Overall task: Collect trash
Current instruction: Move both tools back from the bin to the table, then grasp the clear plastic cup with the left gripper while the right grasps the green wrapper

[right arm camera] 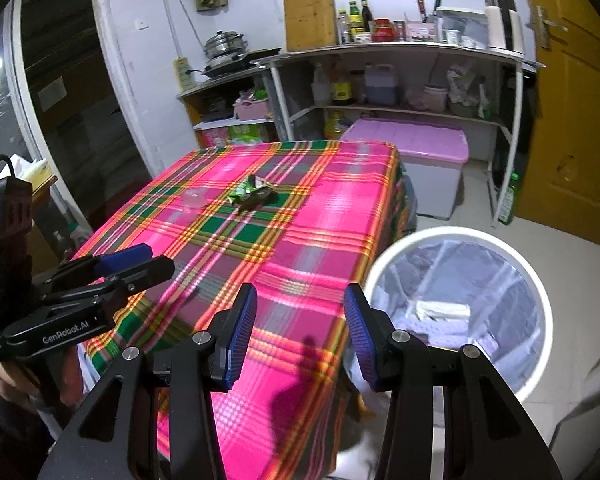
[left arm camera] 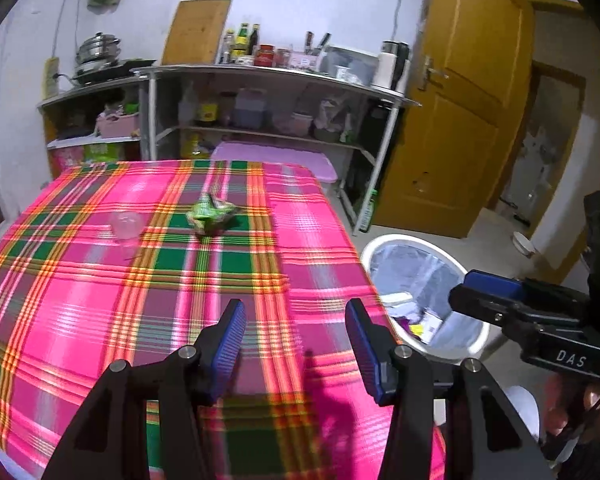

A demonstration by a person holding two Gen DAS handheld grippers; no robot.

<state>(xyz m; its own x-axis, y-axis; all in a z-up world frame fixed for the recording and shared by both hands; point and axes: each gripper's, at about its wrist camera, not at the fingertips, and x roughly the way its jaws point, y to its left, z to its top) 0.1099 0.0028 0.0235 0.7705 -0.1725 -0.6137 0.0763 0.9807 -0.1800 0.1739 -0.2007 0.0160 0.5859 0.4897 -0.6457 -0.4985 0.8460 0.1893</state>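
Note:
A crumpled green wrapper (left arm camera: 211, 215) lies near the middle of the pink plaid table (left arm camera: 100, 300), with a clear plastic cup (left arm camera: 126, 225) to its left. Both also show in the right wrist view, the wrapper (right arm camera: 252, 192) and the cup (right arm camera: 194, 199). A white trash bin (right arm camera: 460, 304) lined with a bag stands on the floor right of the table and holds some trash; it also shows in the left wrist view (left arm camera: 424, 296). My left gripper (left arm camera: 296, 320) is open and empty over the table's near side. My right gripper (right arm camera: 300, 308) is open and empty between the table edge and the bin.
Metal shelves (left arm camera: 268, 92) with bottles, jars and a kettle stand against the far wall. A pink-lidded storage box (right arm camera: 420, 160) sits behind the table. A yellow door (left arm camera: 460, 100) is at the right. A pot (right arm camera: 224, 46) sits on a stove at the left.

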